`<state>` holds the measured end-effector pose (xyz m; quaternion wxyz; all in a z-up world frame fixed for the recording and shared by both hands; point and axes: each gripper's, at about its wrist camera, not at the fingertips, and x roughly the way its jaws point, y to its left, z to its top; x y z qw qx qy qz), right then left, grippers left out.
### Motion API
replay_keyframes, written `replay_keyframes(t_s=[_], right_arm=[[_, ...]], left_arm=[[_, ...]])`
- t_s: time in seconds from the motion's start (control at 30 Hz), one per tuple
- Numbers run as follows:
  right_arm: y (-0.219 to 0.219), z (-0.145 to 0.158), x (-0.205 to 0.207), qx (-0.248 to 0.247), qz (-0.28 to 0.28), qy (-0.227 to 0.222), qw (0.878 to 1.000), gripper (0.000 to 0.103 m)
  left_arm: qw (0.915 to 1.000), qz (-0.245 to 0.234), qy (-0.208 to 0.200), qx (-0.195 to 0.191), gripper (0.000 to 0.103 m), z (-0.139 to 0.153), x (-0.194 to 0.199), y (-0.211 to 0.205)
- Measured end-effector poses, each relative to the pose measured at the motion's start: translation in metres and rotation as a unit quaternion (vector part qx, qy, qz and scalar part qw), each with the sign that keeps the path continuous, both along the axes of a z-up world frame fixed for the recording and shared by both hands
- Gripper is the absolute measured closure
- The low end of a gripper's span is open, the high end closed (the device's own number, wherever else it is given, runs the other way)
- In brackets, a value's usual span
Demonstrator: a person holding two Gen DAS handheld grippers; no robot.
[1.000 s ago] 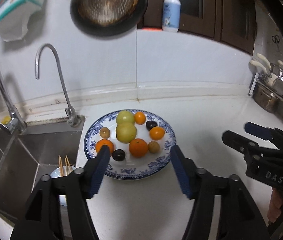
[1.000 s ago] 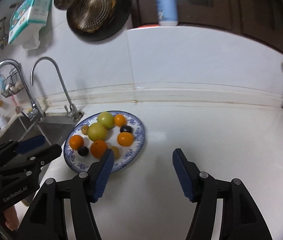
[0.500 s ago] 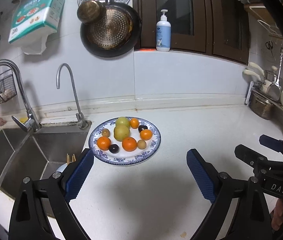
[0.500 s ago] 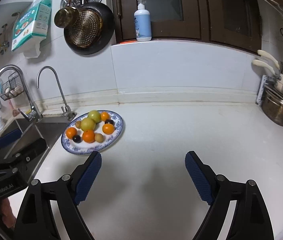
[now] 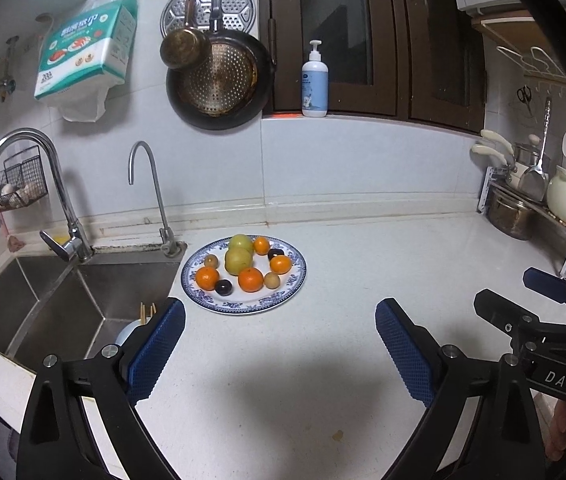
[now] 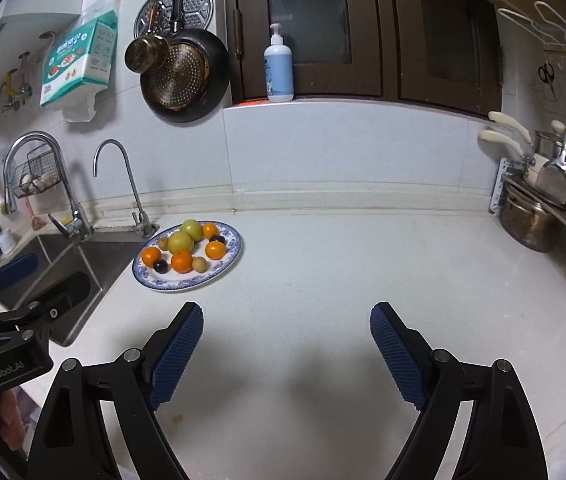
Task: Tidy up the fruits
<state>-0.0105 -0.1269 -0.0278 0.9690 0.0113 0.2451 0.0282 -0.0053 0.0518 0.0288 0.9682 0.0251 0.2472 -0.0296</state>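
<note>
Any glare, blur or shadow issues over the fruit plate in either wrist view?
Left wrist view: plate sharp and evenly lit, no glare; a soft dark shadow lies on the counter between the gripper fingers. Right wrist view: the same, plate crisp, shadow nearer the camera. Both show fisheye bending and dark corners.

Both grippers are black frames, each with 2 angled fingers faced inside with blue knurled pads [image 5: 155,350]. Silver screws sit at the finger pivots behind the pads. The right gripper [image 6: 286,356] carries white "DAS" lettering on its body behind the fingers; the left gripper [image 5: 279,348] reads "GenRobot.AI".
</note>
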Motion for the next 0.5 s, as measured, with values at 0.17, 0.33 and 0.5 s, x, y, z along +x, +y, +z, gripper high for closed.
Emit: replay_keyframes(t_s=[0.17, 0.33, 0.5], right_arm=[[-0.002, 0.003, -0.014, -0.003, 0.001, -0.007, 1.0, 0.017], [-0.004, 0.005, -0.023, -0.002, 0.001, -0.009, 1.0, 0.017], [-0.003, 0.006, -0.032, -0.003, 0.003, -0.013, 1.0, 0.017]], left_arm=[[1.0, 0.002, -0.003, 0.002, 0.004, 0.002, -0.013, -0.002], [1.0, 0.004, -0.003, 0.003, 0.003, 0.003, -0.023, -0.003], [1.0, 0.007, -0.003, 0.003, 0.001, 0.005, -0.031, -0.003]])
